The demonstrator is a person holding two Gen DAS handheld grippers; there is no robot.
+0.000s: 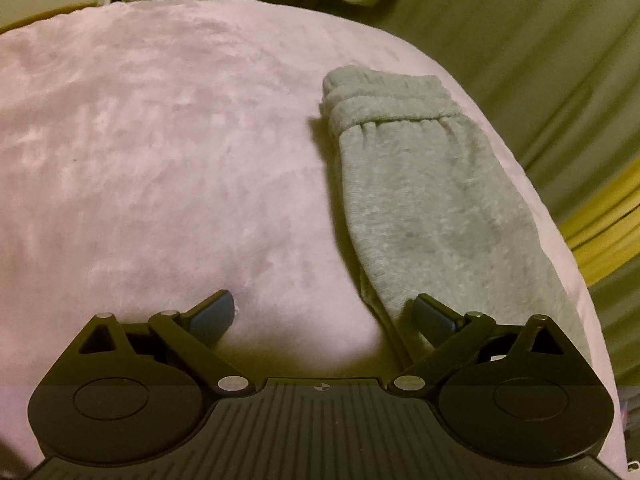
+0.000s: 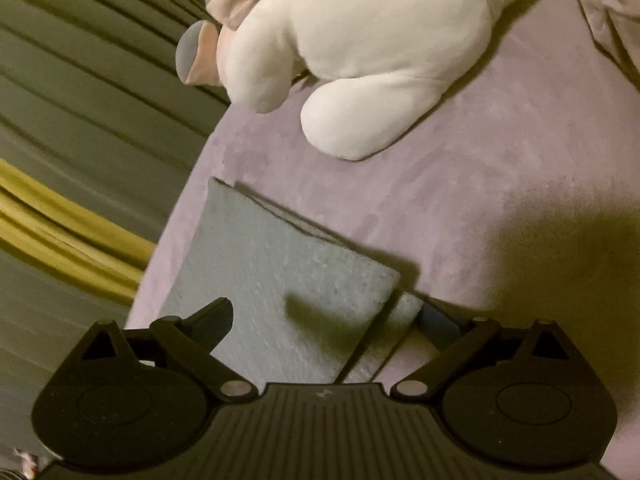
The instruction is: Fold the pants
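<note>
The grey pants [image 1: 432, 200] are seen folded into a narrow bundle, laid on the pink fleece blanket [image 1: 160, 160] close to its right-hand edge, with the elastic waistband at the far end. The left gripper [image 1: 324, 314] is held low beside the near end of the bundle, jaws spread wide and gripping nothing. The right gripper [image 2: 328, 316] is poised over the folded cloth [image 2: 280, 272], jaws likewise parted; contact cannot be judged, the view being blurred. A white plush toy [image 2: 360, 40] is seen beyond.
</note>
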